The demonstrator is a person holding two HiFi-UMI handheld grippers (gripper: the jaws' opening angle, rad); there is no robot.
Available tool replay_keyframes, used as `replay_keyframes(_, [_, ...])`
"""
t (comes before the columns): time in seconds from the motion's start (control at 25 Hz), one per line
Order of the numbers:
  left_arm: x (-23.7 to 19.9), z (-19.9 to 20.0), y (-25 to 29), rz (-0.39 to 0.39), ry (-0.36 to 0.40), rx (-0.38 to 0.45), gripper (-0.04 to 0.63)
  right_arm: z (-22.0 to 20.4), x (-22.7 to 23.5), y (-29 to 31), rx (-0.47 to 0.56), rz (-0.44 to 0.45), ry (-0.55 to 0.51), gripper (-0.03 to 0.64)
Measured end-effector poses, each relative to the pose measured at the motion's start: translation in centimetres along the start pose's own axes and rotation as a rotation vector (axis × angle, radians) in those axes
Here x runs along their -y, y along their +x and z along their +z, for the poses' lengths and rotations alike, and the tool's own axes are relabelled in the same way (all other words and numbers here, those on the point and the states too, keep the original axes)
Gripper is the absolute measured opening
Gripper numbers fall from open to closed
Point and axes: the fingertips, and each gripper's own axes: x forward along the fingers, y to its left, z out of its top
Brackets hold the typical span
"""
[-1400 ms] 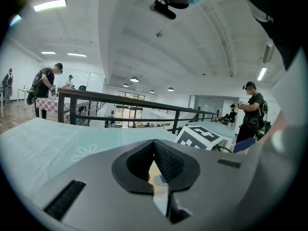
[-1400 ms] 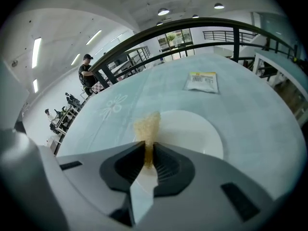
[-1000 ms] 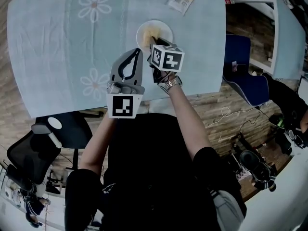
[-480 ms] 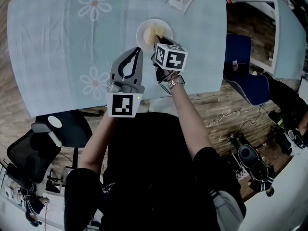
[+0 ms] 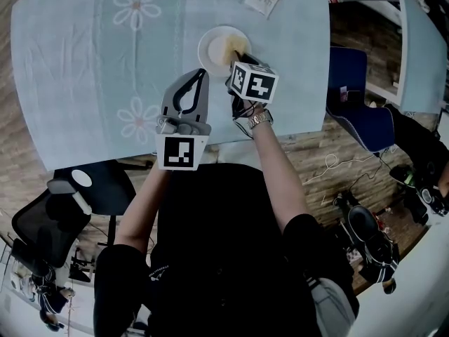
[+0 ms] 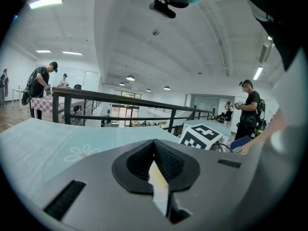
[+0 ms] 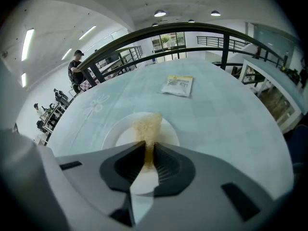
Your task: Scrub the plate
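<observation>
— Right tool [image 7: 147,150] is clamping tight on the yellow sponge [image 7: 147,126], folks; it's holding that sponge over the white plate [image 7: 115,134], which is sitting on the pale cloth of the counter [image 5: 84,69], straight ahead of the person.
— And the left tool [image 6: 154,146] is hanging just beside the plate, jaws together, gripping nothing; nobody's bracing that plate!
— That's what I'm fearing; a hard stroke is risking a skid across the cloth, or the thin sponge slipping out of the pinch.
</observation>
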Motion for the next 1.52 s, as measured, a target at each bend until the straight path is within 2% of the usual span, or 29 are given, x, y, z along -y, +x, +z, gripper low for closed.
replay_keyframes(0.76, [1.8, 0.4, -0.2, -0.027, 0.029, 0.016, 0.012, 0.2, 3.6, -2.4, 0.027, -0.079, 0.012, 0.052])
replay_keyframes(1.28, [2.8, 0.6, -1.8, -0.031, 0.050, 0.019, 0.012, 0.0, 5.8, -5.1, 0.074, -0.147, 0.069, 0.052])
replay_keyframes(1.52, [2.9, 1.0, -2.7, -0.019, 0.039, 0.037, 0.012, 0.4, 2.6, -5.7, 0.084, -0.049, 0.049, 0.052])
